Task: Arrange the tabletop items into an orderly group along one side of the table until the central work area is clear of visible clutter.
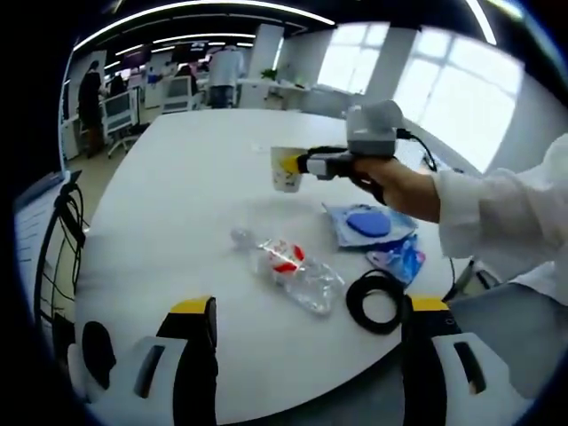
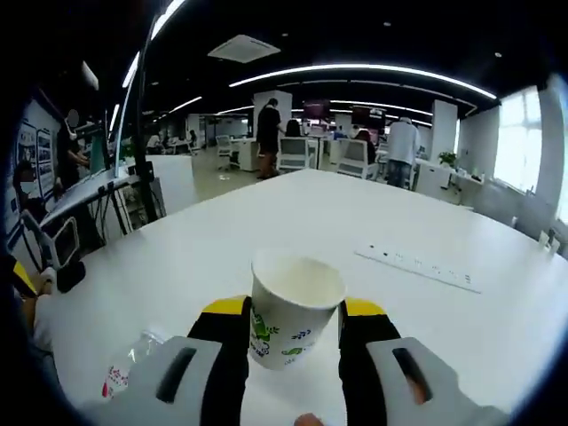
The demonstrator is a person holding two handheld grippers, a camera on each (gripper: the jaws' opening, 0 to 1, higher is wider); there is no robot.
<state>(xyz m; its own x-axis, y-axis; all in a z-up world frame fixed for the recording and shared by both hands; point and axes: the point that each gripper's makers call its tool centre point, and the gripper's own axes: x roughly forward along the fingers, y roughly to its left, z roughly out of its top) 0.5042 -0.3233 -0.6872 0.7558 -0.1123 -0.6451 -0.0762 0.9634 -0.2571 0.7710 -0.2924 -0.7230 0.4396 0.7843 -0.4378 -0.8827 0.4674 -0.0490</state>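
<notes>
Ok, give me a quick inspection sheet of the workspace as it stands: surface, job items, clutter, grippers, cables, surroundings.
Surface: white table, far part bare.
Job's things: paper cup lifted above the table; clear plastic bottle lying on its side; blue pouch and a small blue packet near the edge.
Clutter: nothing seen beyond those.
Grippers: right gripper shut on the cup; left gripper open, holding nothing.
Cables: black coiled cable by the bottle; a power strip set in the tabletop.
Surroundings: open office, desks, chairs, people standing, bright windows.
</notes>
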